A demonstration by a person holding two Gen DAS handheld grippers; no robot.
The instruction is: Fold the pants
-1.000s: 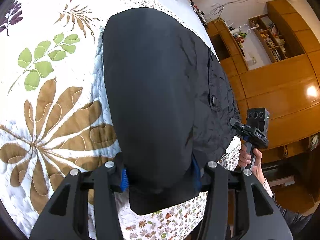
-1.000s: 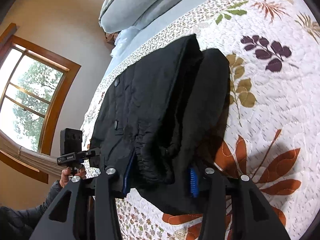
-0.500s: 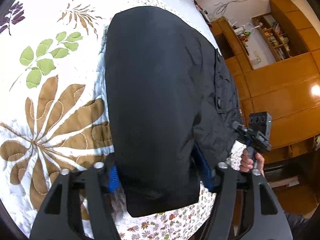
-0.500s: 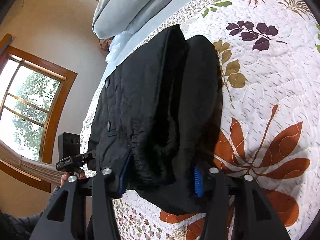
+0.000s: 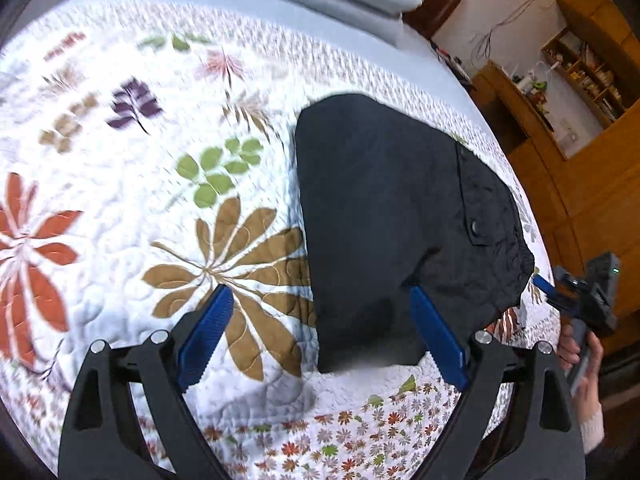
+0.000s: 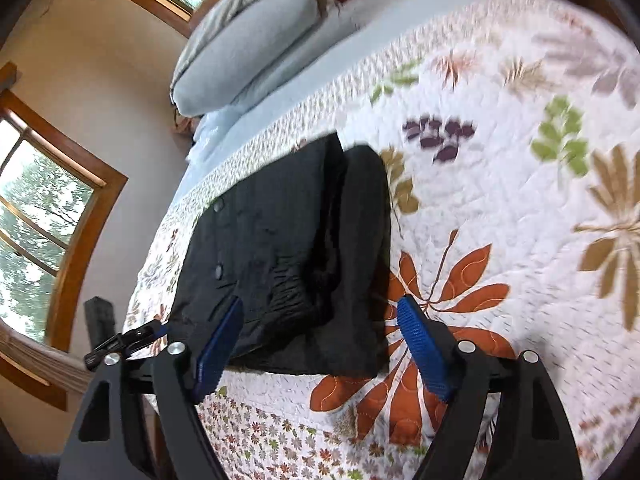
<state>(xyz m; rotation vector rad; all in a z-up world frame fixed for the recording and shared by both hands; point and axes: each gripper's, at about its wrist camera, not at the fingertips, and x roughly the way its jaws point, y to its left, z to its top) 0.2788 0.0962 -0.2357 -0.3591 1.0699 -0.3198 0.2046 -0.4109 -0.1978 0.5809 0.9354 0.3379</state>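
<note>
The black pants lie folded into a compact stack on the floral quilt, near the bed's near edge. My left gripper hovers above the stack's near corner, jaws opening wide, blue pads clear of the cloth. In the right wrist view the same pants show a buttoned pocket on top. My right gripper is over their near end, jaws opening, pads apart from the fabric. Each gripper appears small in the other's view: the right one, the left one.
Grey pillows lie at the head of the bed. Wooden cabinets and shelves stand past the bed on one side, a wood-framed window on the other. A person's hand holds the right tool.
Both grippers let go of the pants, spread their jaws and lifted back from the stack. The folded pants stay put on the quilt.
</note>
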